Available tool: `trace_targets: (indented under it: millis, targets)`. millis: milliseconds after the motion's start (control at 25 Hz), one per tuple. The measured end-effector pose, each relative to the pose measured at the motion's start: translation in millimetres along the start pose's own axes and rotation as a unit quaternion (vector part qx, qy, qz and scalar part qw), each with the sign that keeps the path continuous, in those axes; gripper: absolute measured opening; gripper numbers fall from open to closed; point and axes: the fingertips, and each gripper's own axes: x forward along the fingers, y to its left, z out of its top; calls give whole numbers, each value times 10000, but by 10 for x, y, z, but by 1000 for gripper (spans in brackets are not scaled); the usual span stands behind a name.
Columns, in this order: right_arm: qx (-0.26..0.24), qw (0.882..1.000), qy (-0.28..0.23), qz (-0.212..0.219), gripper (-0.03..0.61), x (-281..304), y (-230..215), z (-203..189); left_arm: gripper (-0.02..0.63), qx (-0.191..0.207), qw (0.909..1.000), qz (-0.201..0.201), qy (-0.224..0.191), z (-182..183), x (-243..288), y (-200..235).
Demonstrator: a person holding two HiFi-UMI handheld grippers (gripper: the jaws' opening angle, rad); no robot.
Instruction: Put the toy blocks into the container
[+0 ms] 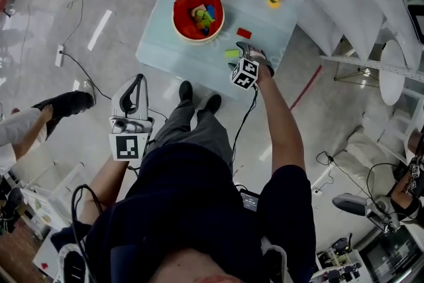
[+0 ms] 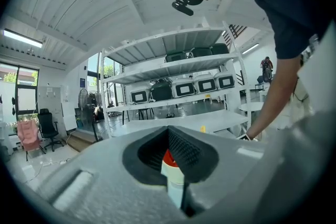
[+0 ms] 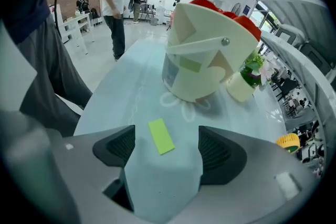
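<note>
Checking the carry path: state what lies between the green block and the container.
Only bare table between green block and container, per the right gripper view.

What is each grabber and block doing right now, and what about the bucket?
right gripper: fingers open, holding nothing.
left gripper: fingers shut, held low, away from the table.
green block: lying flat on the table just ahead of the right gripper's open fingers, not gripped.
red block: lying on the table, outside the container.
container: upright, with some toy blocks inside.
</note>
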Motion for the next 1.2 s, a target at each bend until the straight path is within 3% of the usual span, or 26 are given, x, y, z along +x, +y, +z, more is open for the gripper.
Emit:
trace_targets:
  millis: [680,1200]
  targets:
    - [-627,9937,459,801,272,366,47,-164,3,15,9994,197,276,-200,-3,124]
    - [-538,9865,560,1439,188,352,141,-165,3,-31,9989,248,393,-288,-23,182]
